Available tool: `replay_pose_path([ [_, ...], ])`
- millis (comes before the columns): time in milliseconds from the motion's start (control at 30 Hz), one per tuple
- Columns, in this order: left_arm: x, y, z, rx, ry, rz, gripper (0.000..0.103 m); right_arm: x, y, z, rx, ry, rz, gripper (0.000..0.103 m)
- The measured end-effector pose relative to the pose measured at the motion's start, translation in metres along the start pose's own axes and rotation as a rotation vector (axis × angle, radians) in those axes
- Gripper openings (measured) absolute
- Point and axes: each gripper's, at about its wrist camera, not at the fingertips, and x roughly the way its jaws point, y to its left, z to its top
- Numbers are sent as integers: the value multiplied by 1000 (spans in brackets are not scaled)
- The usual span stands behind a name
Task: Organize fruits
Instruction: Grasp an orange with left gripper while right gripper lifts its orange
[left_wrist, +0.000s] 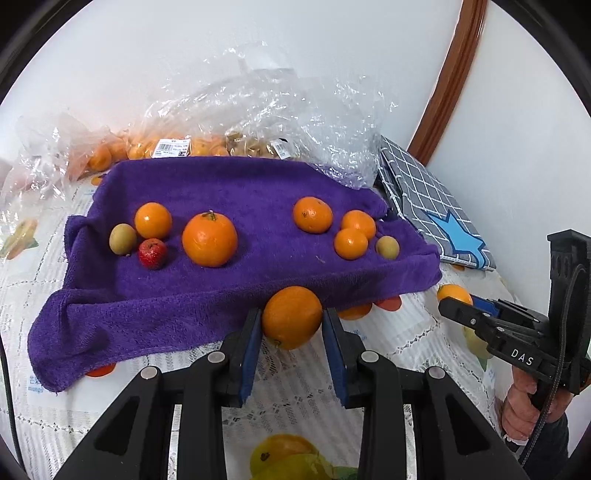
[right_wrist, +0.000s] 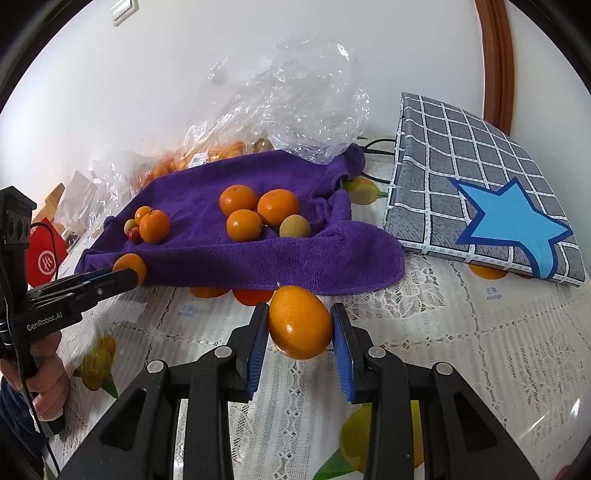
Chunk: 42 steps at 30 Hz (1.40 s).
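An orange (left_wrist: 291, 316) is clamped between the pads of the left gripper (left_wrist: 291, 332) just off the near edge of the purple towel (left_wrist: 236, 192), and a second orange (right_wrist: 299, 323) is likewise gripped by the right gripper (right_wrist: 300, 332) off the same edge, nearer its right corner. Each fruit is best lifted clear of the raised towel edge and set down gently beside the oranges (right_wrist: 255, 210) already grouped on the towel. The pads should be released only once the fruit is resting, since round fruit is likely to roll on the soft cloth.
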Motion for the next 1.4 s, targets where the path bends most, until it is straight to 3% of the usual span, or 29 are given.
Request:
replay_pose_path([
  [867,-24,30,8,-132,-86,-37,32,-9,5,8,54,-29,-6,34],
  [1067,-38,48,21,-164,-101,-7,32,-17,20,27,9,-51,10,34],
  [1400,-59,75,70,-152,-170,86,32,-13,45,76,-63,-107,54,34],
])
